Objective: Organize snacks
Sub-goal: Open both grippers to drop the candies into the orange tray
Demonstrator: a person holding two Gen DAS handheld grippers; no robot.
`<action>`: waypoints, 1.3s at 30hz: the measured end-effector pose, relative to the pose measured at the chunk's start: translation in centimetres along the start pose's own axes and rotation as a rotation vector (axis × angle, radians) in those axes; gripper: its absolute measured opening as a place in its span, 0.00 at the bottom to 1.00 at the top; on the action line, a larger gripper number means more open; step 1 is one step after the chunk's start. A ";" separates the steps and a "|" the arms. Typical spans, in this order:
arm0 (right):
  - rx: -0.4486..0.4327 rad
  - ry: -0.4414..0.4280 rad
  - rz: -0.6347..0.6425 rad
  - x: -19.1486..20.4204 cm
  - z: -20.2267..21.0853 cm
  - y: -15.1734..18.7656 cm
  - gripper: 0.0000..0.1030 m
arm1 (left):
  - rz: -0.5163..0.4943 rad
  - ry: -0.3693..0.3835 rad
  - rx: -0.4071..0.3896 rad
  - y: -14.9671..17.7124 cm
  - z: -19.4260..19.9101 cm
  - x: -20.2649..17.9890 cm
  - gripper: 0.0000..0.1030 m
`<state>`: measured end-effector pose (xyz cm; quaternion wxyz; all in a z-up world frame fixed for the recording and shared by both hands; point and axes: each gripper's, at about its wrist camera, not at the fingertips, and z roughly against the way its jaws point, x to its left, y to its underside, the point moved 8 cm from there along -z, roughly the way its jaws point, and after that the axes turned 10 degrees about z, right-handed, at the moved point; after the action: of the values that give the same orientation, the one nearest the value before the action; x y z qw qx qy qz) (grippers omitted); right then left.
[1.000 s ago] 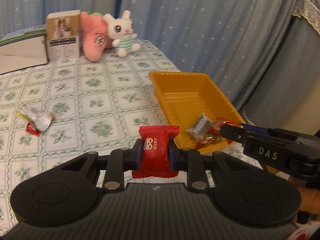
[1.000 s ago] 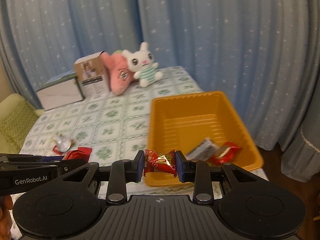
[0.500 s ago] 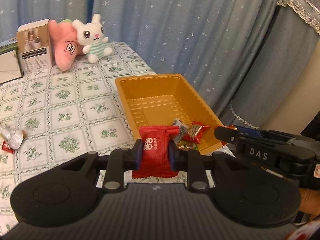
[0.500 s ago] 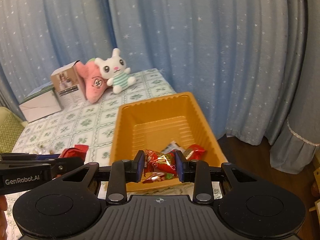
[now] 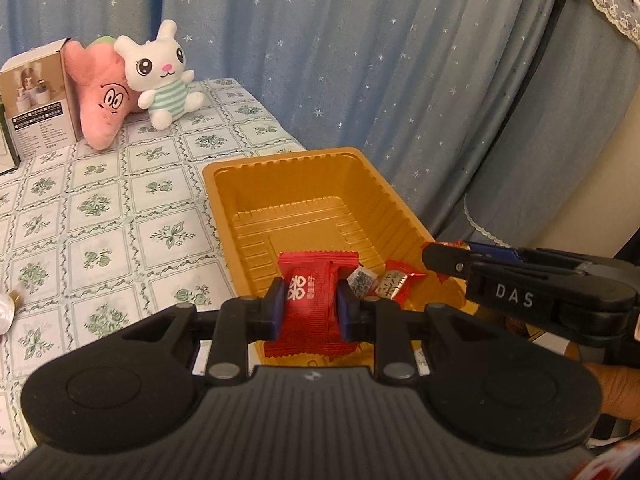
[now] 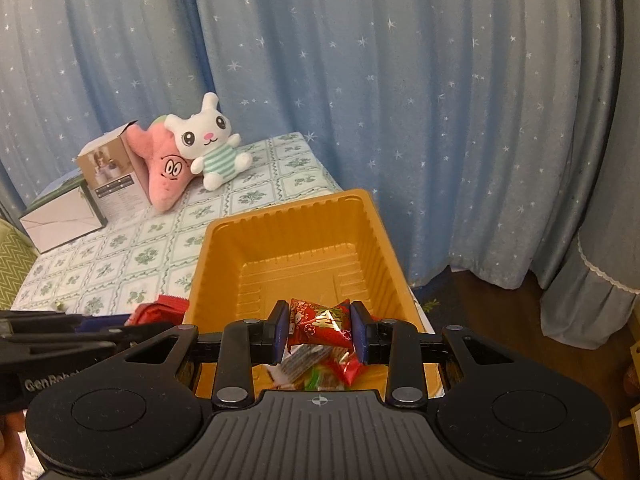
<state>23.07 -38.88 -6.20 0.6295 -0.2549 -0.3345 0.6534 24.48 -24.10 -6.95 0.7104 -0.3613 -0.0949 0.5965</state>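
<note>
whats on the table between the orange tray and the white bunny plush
Nothing: only bare floral tablecloth lies between the orange tray and the white bunny plush. Both wrist views show that stretch.

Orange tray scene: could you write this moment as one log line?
left gripper: shut on red packet | right gripper: shut on foil candy | both above orange tray | tray: some snacks

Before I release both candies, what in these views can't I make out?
- Candies in the orange tray: right wrist view, hidden behind the right gripper and its red candy.
- Silver wrapper: left wrist view, cut off by the left edge.
- Tray's near rim: hidden behind both gripper bodies.
</note>
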 end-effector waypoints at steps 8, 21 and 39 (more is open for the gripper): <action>0.008 0.005 -0.004 -0.8 -2.2 -0.6 0.32 | 0.002 -0.003 0.020 -0.3 -2.8 -0.2 0.23; 0.022 -0.004 -0.023 -1.3 -3.3 -0.3 0.32 | -0.005 -0.007 0.006 -0.5 -3.2 1.8 0.39; -0.019 -0.072 -0.117 -0.5 -2.4 -1.5 0.62 | 0.097 -0.114 -0.058 2.3 2.6 6.9 0.66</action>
<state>25.91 -39.11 -6.65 0.6518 -0.2174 -0.3773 0.6209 23.13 -16.74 -8.56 0.6634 -0.3515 -0.1350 0.6466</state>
